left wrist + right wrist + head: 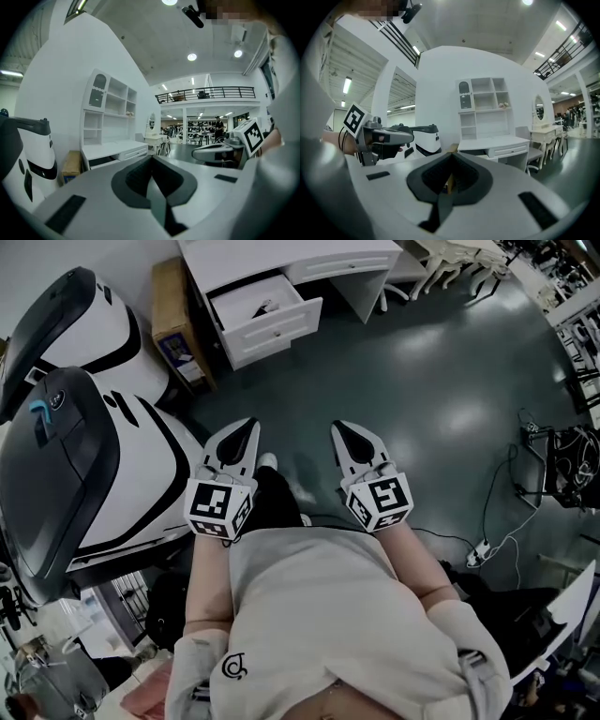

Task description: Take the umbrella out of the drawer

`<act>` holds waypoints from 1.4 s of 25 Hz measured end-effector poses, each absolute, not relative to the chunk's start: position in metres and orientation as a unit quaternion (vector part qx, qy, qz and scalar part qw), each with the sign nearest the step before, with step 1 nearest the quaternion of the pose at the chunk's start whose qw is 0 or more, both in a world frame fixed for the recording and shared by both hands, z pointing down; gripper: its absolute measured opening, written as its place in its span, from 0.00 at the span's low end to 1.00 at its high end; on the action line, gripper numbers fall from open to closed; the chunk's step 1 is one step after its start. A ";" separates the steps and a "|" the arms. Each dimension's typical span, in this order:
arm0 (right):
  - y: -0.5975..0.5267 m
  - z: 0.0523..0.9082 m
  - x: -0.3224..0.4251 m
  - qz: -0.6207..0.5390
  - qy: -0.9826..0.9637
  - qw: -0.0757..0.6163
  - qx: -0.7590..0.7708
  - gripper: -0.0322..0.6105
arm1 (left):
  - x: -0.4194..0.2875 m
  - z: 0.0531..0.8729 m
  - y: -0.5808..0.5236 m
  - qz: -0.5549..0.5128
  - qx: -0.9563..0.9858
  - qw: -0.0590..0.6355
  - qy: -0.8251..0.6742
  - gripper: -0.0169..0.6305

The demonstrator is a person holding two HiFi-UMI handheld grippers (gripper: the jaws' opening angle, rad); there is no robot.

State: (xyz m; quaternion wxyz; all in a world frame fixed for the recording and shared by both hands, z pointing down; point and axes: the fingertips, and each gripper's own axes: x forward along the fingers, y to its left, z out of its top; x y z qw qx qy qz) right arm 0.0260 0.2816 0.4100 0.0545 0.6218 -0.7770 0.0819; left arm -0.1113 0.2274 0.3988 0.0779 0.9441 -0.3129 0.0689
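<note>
**Clothing and rig**

Pale top [319, 615] with small round dark logo [234, 667], dark trousers [277, 501], white shoe [269, 461] are worn. The left gripper [249, 425] and right gripper [338, 427] are shelled white, padded dark, capped by black-and-white marker cubes [220, 509].

Bare floor [394, 381] lies open through mid-frame up to the open drawer [267, 315], upper centre. A big white machine [94, 427] crowds the left. A box [173, 324] stands just left of the drawer, and cables [481, 548] trail at right.
</note>
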 end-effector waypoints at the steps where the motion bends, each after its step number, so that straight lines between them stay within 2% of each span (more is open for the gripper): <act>1: 0.273 0.412 0.027 0.083 -0.777 0.056 0.621 0.06 | -0.111 0.401 0.219 0.075 0.943 0.073 -0.315 0.05; 11: 0.150 0.417 0.051 0.089 -0.770 0.064 0.629 0.06 | -0.085 0.407 0.089 0.075 0.945 0.066 -0.312 0.05; 24: -0.055 0.428 0.084 0.104 -0.758 0.102 0.636 0.06 | -0.050 0.429 -0.125 0.079 0.948 0.104 -0.290 0.05; 35: -0.151 0.450 0.103 0.113 -0.772 0.118 0.615 0.06 | -0.035 0.463 -0.209 0.102 0.939 0.122 -0.305 0.05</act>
